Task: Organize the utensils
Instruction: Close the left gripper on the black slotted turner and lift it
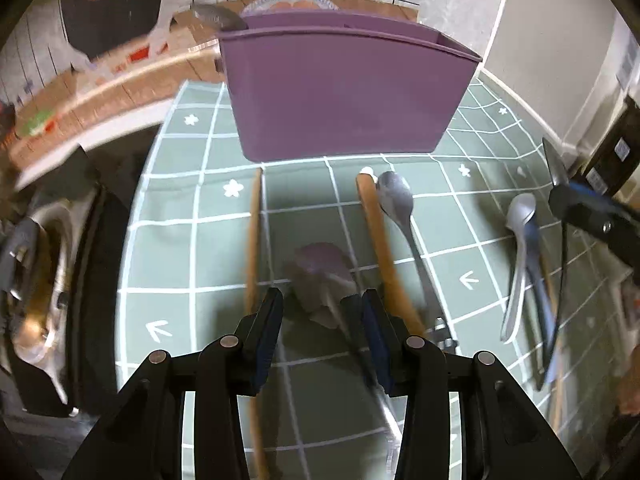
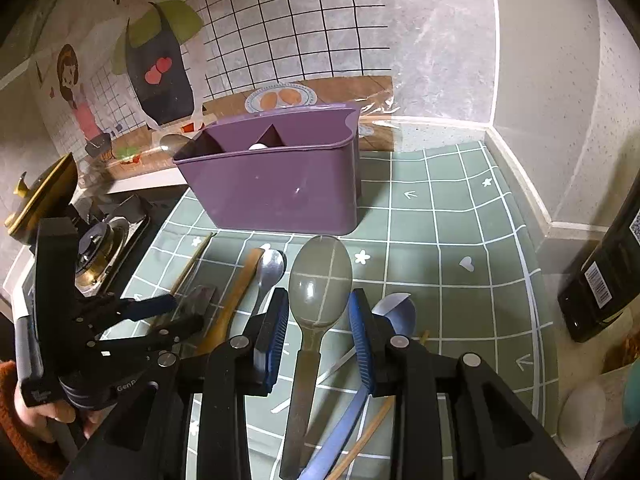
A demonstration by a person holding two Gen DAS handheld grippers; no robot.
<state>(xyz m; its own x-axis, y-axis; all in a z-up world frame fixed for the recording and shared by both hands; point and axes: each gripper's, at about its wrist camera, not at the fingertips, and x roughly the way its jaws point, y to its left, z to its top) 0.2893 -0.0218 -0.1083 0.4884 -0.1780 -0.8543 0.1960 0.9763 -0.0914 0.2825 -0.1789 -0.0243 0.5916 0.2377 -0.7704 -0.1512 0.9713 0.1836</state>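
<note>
A purple utensil holder [image 1: 340, 92] [image 2: 276, 188] stands upright on the green checked mat, with a spoon bowl [image 1: 216, 16] sticking out at its left end. My left gripper [image 1: 322, 300] is open, hovering over a blurred spoon [image 1: 320, 276] that lies between its fingers; in the right wrist view it [image 2: 176, 312] is at the left. My right gripper [image 2: 318, 312] is open around a large translucent spoon [image 2: 320, 280] with a metal handle. Wooden chopsticks [image 1: 252, 240], a wooden handle [image 1: 380, 248] and a metal spoon [image 1: 396, 200] lie on the mat.
Two more spoons [image 1: 520, 248] lie at the right, a blue spoon [image 2: 396, 312] beside my right fingers. A gas stove [image 2: 100, 248] with a brass pot lid [image 2: 44, 196] sits left of the mat. A dark bottle [image 2: 604, 272] stands at the right. The wall is close behind.
</note>
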